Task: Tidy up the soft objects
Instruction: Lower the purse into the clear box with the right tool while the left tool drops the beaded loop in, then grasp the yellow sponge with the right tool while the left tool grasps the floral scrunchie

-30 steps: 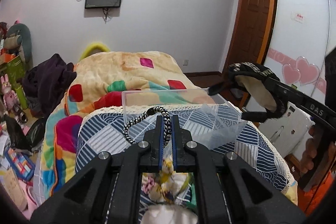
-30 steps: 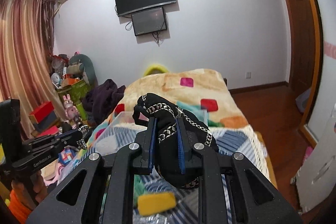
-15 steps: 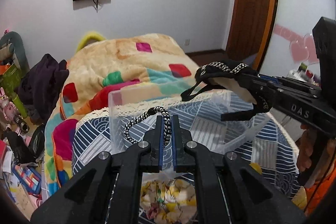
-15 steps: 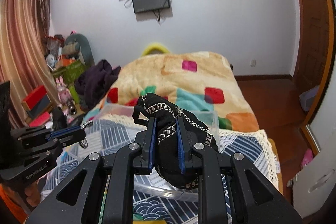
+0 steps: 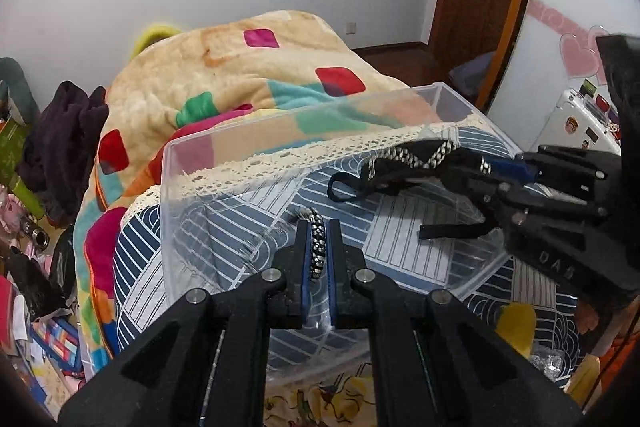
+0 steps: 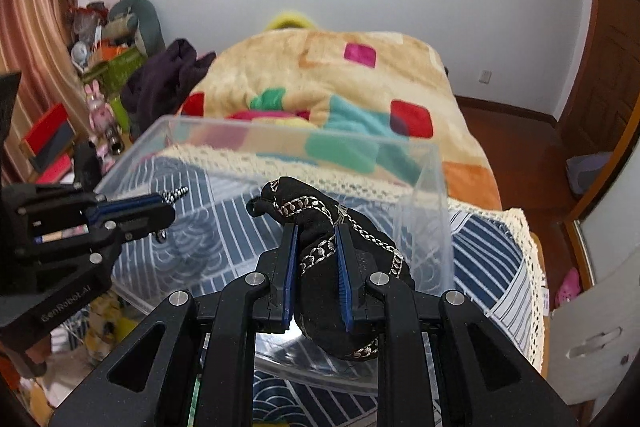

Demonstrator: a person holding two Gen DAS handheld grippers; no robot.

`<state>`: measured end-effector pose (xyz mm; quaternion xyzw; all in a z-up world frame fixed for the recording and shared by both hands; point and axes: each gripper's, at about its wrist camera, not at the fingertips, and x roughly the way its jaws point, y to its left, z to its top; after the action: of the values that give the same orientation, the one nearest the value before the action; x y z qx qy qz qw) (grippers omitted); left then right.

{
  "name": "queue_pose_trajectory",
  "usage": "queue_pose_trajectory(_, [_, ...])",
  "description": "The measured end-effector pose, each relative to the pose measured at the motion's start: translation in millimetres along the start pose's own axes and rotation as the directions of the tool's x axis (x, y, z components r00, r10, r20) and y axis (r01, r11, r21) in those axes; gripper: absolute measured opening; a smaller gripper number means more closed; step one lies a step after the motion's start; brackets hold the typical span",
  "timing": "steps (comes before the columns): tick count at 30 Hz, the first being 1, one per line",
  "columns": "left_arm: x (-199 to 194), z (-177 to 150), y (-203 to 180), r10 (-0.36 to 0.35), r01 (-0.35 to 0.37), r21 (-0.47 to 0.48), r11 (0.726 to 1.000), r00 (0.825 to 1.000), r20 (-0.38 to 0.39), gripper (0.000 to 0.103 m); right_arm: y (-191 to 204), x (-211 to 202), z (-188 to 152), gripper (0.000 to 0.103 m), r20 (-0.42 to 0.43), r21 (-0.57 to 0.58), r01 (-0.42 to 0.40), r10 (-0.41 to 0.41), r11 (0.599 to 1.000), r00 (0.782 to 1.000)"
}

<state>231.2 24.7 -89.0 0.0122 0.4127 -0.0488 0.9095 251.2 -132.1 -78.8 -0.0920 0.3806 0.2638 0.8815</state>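
Right claw clamps black chain-trimmed fabric piece, left claw pinches black-white braided cord; lower both inside clear plastic bin, then release.

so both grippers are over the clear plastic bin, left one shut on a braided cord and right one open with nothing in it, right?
Not quite. The right gripper is shut on a black chain-trimmed fabric piece, as the right wrist view shows. The rest holds: both are over the clear plastic bin, the left gripper gripping the black-and-white braided cord.
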Motion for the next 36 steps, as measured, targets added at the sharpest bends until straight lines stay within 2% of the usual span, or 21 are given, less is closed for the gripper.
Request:
queue_pose_trajectory(9, [-12, -2, -4, -0.022, 0.022, 0.019, 1.0, 1.0, 0.014, 0.009, 6, -11, -7, 0.022, -0.004, -0.045, 0.014, -0.014, 0.999, 1.0])
queue_pose_trajectory(12, [-23, -3, -5, -0.018, 0.017, 0.025, 1.0, 0.999, 0.035, 0.012, 8, -17, -6, 0.028, 0.02, -0.053, 0.015, -0.014, 0.998, 1.0])
queue_pose_trajectory(15, [-37, -4, -4, -0.011, 0.01, 0.016, 1.0, 0.997, 0.077, 0.027, 9, -30, -4, 0.031, 0.053, -0.053, 0.015, -0.012, 0.999, 0.999])
queue_pose_trajectory(16, [-42, -5, -4, -0.007, 0.006, 0.009, 1.0, 0.996, 0.093, 0.032, 10, -33, -3, 0.039, 0.062, -0.049, 0.012, -0.009, 0.999, 0.998])
queue_pose_trajectory(17, [-48, -6, -4, -0.004, 0.004, 0.006, 1.0, 0.994, 0.11, 0.034, 9, -38, -2, 0.052, 0.074, -0.043, 0.008, -0.005, 0.999, 0.997])
queue_pose_trajectory(19, [-57, -8, -4, 0.0, -0.001, 0.01, 1.0, 0.991, 0.135, 0.039, 8, -51, -2, 0.064, 0.123, -0.024, 0.004, -0.001, 1.0, 0.992])
queue_pose_trajectory(21, [-67, -13, -4, 0.008, -0.01, 0.012, 1.0, 0.987, 0.16, 0.051, 7, -64, -5, 0.067, 0.166, -0.016, 0.001, 0.002, 1.0, 0.986])
queue_pose_trajectory(22, [-69, -15, -4, 0.01, -0.012, 0.011, 1.0, 0.986, 0.165, 0.06, 8, -68, -6, 0.068, 0.176, -0.015, -0.002, 0.004, 1.0, 0.984])
queue_pose_trajectory(24, [-75, -20, -5, 0.013, -0.016, 0.014, 1.0, 0.984, 0.176, 0.066, 8, -75, -8, 0.073, 0.194, -0.013, -0.001, 0.004, 1.0, 0.981])
queue_pose_trajectory(27, [-79, -30, -4, 0.016, -0.017, 0.008, 1.0, 0.985, 0.17, 0.071, 7, -83, -15, 0.082, 0.223, -0.007, 0.003, -0.002, 1.0, 0.975])
queue_pose_trajectory(28, [-80, -33, -2, 0.008, -0.009, 0.003, 1.0, 0.986, 0.165, 0.073, 8, -84, -16, 0.082, 0.225, -0.008, 0.003, -0.001, 1.0, 0.974])
queue_pose_trajectory(36, [-73, -68, -1, -0.011, 0.011, 0.002, 1.0, 0.997, 0.071, 0.074, 17, -72, -45, 0.082, 0.15, -0.039, -0.017, 0.023, 0.999, 0.988])
